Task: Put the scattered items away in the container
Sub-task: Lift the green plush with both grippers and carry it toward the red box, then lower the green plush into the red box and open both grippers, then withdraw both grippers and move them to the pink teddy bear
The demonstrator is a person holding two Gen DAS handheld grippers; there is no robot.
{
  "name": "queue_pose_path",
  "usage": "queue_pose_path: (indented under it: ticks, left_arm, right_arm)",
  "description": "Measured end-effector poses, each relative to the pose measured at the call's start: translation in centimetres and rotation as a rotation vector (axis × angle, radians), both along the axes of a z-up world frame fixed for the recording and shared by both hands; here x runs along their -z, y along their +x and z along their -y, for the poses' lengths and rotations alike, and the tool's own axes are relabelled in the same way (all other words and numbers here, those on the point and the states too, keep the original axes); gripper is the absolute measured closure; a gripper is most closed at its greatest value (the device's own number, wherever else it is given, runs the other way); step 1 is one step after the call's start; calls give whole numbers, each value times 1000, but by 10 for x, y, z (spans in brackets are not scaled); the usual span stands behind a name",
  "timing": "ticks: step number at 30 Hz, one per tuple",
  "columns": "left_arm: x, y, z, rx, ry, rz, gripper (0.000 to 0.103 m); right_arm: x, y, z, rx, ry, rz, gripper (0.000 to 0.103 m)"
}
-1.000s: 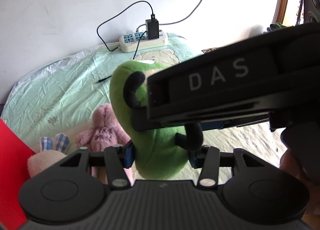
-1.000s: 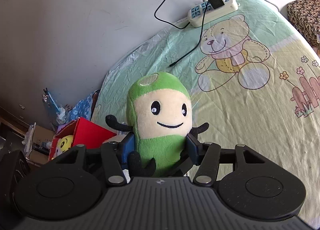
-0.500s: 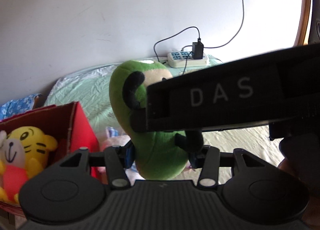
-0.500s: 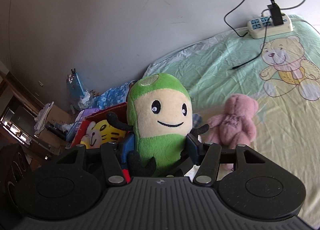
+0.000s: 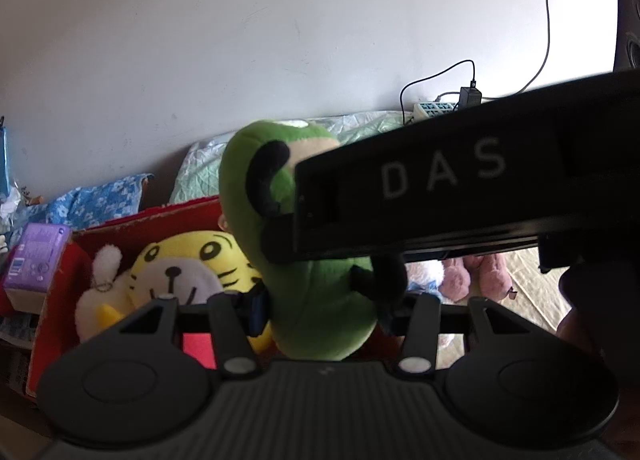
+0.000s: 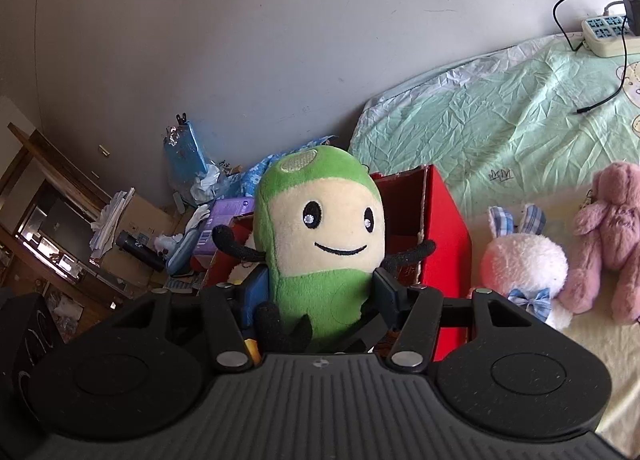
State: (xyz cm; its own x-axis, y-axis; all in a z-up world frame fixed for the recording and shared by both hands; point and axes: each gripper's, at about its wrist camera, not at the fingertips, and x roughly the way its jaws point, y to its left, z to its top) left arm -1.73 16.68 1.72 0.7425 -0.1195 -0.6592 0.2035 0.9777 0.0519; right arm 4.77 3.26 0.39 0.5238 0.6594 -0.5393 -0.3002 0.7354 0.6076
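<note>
A green plush toy (image 5: 320,300) with a cream face (image 6: 324,236) and black arms hangs upright, pinched low on its body from two sides. My left gripper (image 5: 322,308) is shut on it, and so is my right gripper (image 6: 320,292). The right gripper's black body (image 5: 460,188) crosses the left wrist view and hides part of the toy. Right behind and below the toy stands the open red box (image 6: 444,228), its rim (image 5: 152,220) at the left. Inside lie a yellow tiger plush (image 5: 188,264) and a white plush (image 5: 100,288).
On the bed sheet (image 6: 500,108) right of the box lie a pink-white bunny (image 6: 524,264) and a pink bear (image 6: 612,228). A power strip (image 6: 604,32) with cables sits by the wall. Left of the box are a purple carton (image 5: 36,260) and floor clutter.
Both grippers have carried the green plush leftwards from over the bed to the red box. The box and its tiger plush have come fully into view behind the toy.
</note>
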Motion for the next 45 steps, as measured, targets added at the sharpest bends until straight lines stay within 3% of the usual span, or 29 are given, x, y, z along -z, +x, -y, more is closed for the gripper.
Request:
queue_pose_path:
  ticks: [10, 15, 24, 29, 31, 37, 45]
  left_arm:
    - [16, 12, -31, 129, -34, -65, 46]
    - [24, 9, -36, 167, -16, -67, 44]
    - [28, 10, -45, 172, -56, -86, 42]
    - [29, 1, -34, 230, -59, -85, 43]
    - [27, -5, -26, 224, -29, -64, 43]
    - [23, -2, -27, 152, -34, -75, 42]
    - [0, 0, -11, 107, -48, 3, 30]
  right_arm:
    - [10, -3, -21, 102, -49, -66, 39]
    - [10, -8, -24, 161, -104, -55, 39]
    - [12, -14, -25, 174, -97, -60, 40]
    - [12, -17, -21, 169, -77, -57, 40]
    - [11, -18, -17, 168, -59, -52, 40]
    - [7, -22, 6, 181, -21, -33, 40]
    - [14, -28, 59, 251, -57, -59, 40]
